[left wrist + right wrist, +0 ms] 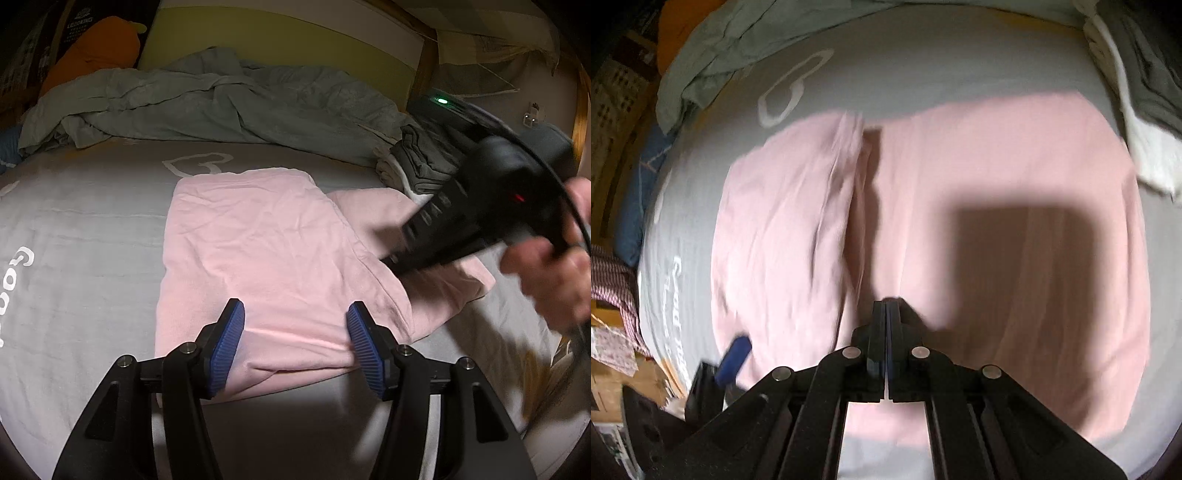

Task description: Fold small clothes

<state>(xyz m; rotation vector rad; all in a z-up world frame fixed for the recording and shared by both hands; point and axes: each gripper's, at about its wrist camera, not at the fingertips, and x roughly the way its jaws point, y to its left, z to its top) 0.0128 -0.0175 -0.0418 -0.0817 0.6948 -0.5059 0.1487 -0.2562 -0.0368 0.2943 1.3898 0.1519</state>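
A pink garment [258, 243] lies partly folded on the grey bed sheet [81, 229]; one side is folded over the middle, and the right part lies flat. My left gripper [295, 317] is open, its blue pads either side of the garment's near edge, just above it. My right gripper [885, 314] is shut with nothing seen between its pads, low over the pink garment [997, 184] near its fold line. In the left wrist view the right gripper's black body [480, 206] is blurred over the garment's right side, held by a hand.
A rumpled grey-green duvet [207, 103] lies along the back of the bed. A stack of folded grey and white clothes [417, 166] sits at the back right. An orange cushion [96, 48] is at the back left. The bed's right edge is near the hand.
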